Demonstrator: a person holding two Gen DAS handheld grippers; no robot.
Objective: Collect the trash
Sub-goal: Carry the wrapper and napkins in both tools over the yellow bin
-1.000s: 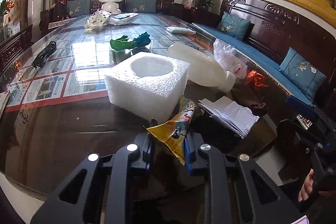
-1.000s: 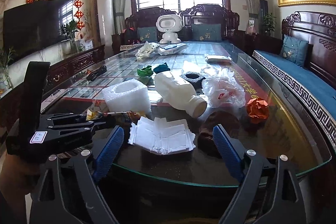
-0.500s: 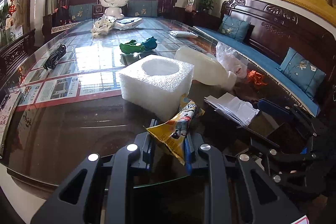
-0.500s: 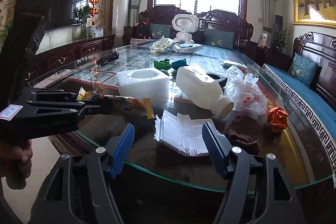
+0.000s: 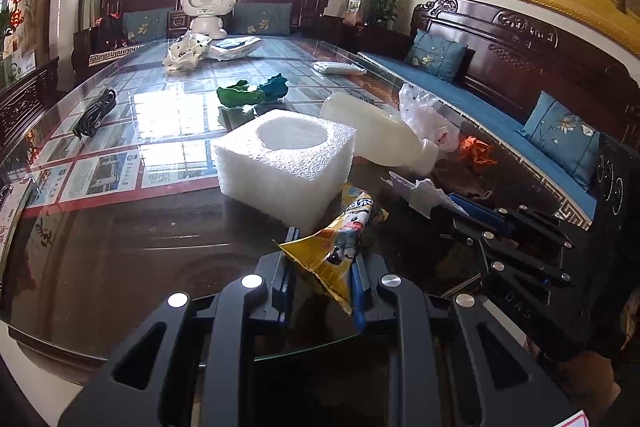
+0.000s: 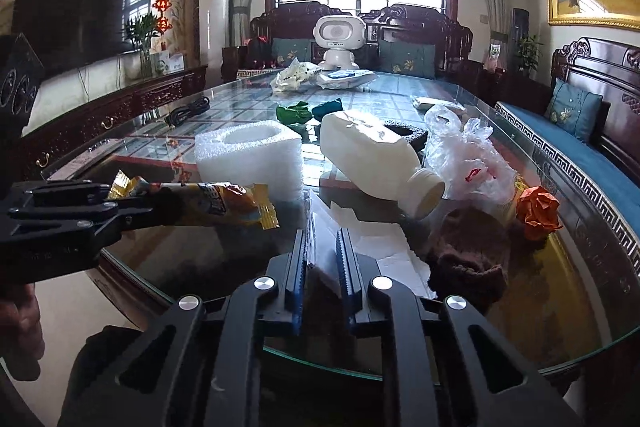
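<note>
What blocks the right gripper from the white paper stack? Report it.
Nothing visible. The right gripper, whose jaws have just been closing, already pinches the near edge of the white paper stack; the brown cloth lies beside it.

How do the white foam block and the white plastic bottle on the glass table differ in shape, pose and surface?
The foam block is squarish with a round hollow in its top; the plastic bottle is elongated with a narrow neck. The foam block sits flat with the hollow upward; the plastic bottle lies on its side, mouth toward the camera. The foam block looks rough and pebbled; the plastic bottle is smooth. Both are white and rest ungripped on the glass table.
</note>
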